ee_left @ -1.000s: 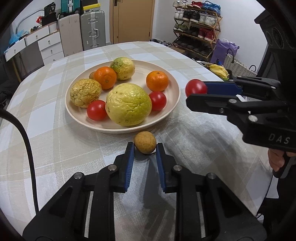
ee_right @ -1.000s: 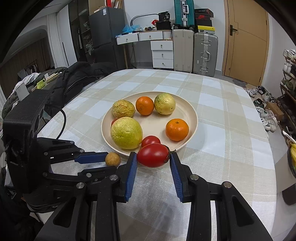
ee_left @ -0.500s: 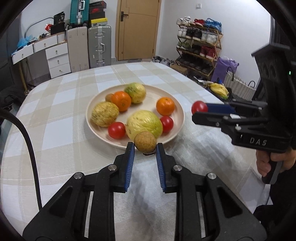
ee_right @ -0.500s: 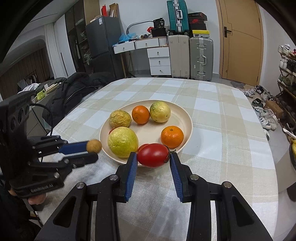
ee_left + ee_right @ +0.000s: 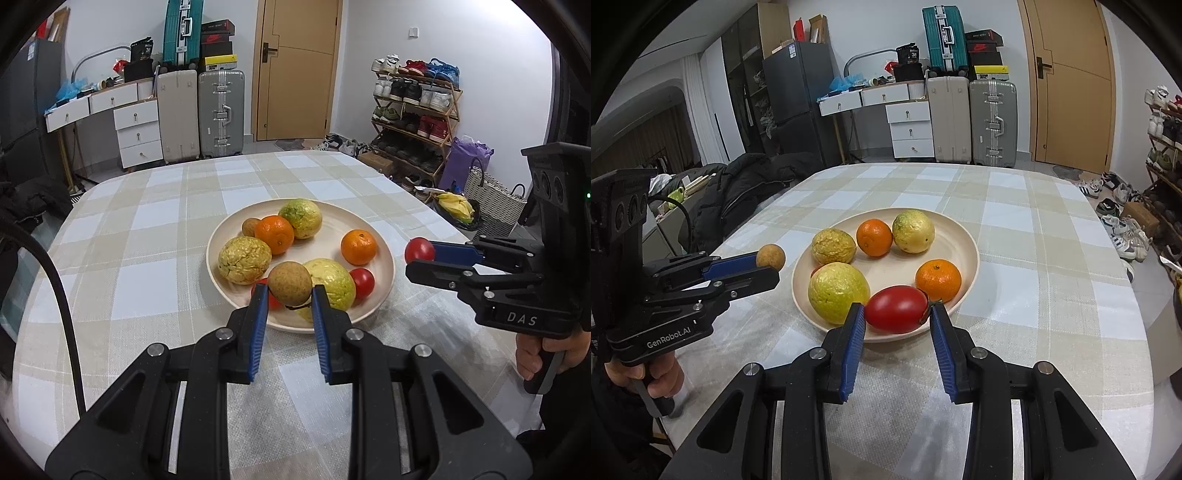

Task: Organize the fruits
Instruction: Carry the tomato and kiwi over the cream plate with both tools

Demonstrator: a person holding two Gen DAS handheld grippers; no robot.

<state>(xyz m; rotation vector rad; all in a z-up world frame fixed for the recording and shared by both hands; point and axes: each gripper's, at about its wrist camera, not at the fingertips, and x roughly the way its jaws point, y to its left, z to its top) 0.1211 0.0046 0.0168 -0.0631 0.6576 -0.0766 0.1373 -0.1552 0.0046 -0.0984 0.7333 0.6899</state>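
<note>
A beige plate (image 5: 380, 254) (image 5: 967, 243) on the checked tablecloth holds two oranges, several yellow-green citrus fruits, small tomatoes and a small brown fruit. My left gripper (image 5: 289, 295) (image 5: 768, 264) is shut on a small brown round fruit (image 5: 289, 282) (image 5: 771, 257), held in the air by the plate's near-left rim. My right gripper (image 5: 897, 314) (image 5: 419, 254) is shut on a red tomato (image 5: 897, 309) (image 5: 419, 250), held above the plate's near-right rim.
The round table (image 5: 1052, 258) drops off at the right and near edges. A dark jacket (image 5: 738, 192) lies off the table's left. Suitcases, drawers and a shoe rack (image 5: 417, 110) stand beyond the table.
My left gripper has lifted the brown fruit off the cloth and raised it. My right gripper with the tomato has also risen and pulled back a little.
</note>
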